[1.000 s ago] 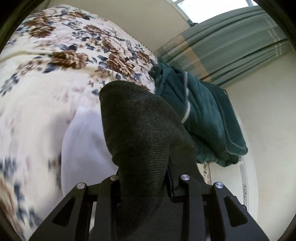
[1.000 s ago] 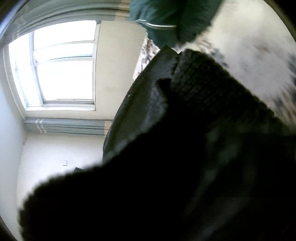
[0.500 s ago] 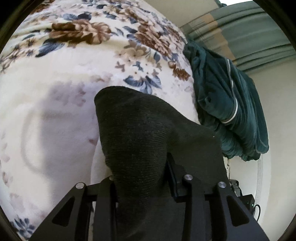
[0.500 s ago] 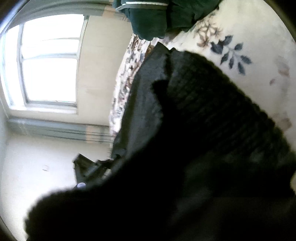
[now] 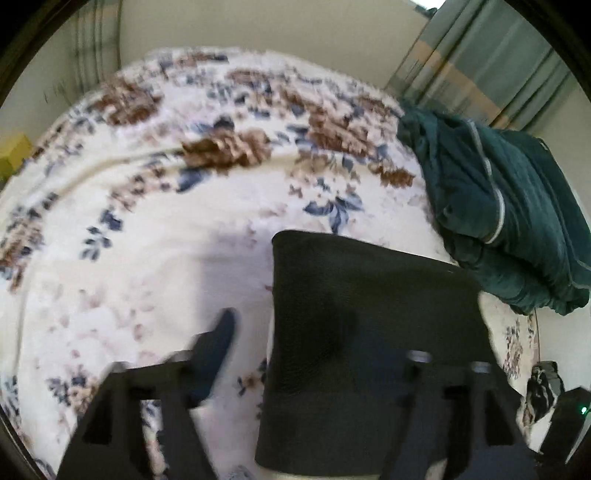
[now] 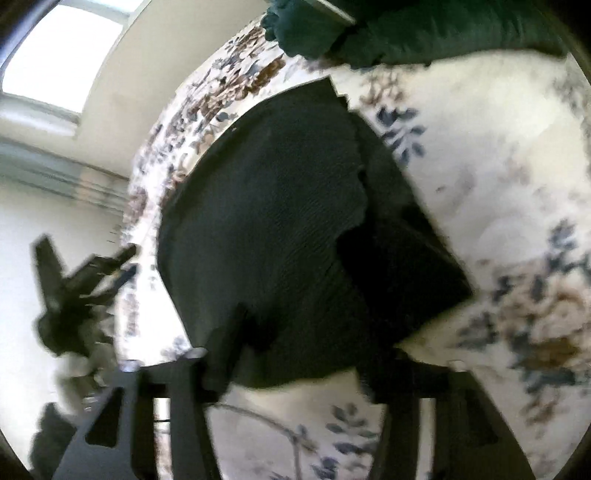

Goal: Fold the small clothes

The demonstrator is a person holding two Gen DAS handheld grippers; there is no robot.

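Note:
A dark knit garment lies folded on the floral bedspread. My left gripper hovers over the garment's near left edge with its jaws opening. Its left finger stands clear of the cloth, and the right finger is hidden by the cloth. In the right wrist view the same garment lies flat with a second layer showing at its right side. My right gripper is over its near edge, jaws opening, with the cloth's edge between the fingers but not pinched. The left gripper shows blurred at the far left.
A crumpled teal cloth lies on the bed just beyond the garment, and it fills the top of the right wrist view. Green curtains and a window lie behind. A dark bag sits on the floor at the right.
Both grippers were shut on the raised dark garment. Now both have spread apart and the garment lies flat on the bedspread. Both views have swung.

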